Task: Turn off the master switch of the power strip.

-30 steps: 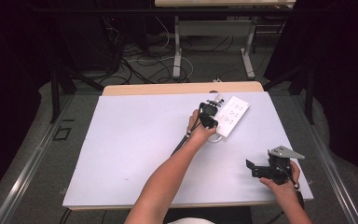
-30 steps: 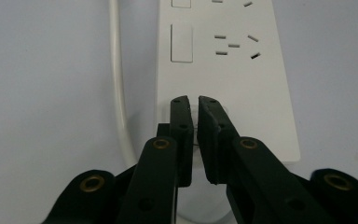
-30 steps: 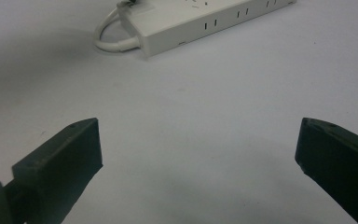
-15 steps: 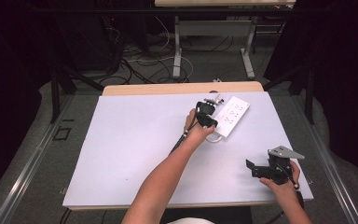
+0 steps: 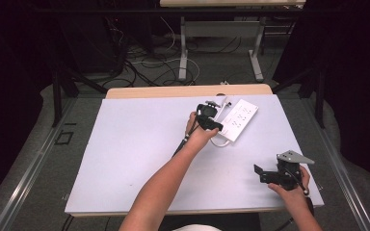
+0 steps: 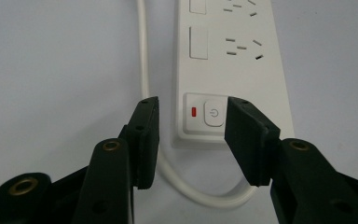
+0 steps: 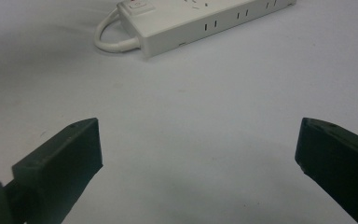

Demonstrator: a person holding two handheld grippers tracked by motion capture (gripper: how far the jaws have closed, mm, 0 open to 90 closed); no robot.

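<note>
A white power strip lies flat toward the far right of the white tabletop, its white cable looping out of the near end and running along its side. The left tongs hover just over that near end, partly open, one jaw over the cable loop and the other beside the power button; a small red light sits next to the button. The right tongs are well apart from the strip, at the tabletop's near right edge, spread wide and holding nothing.
</note>
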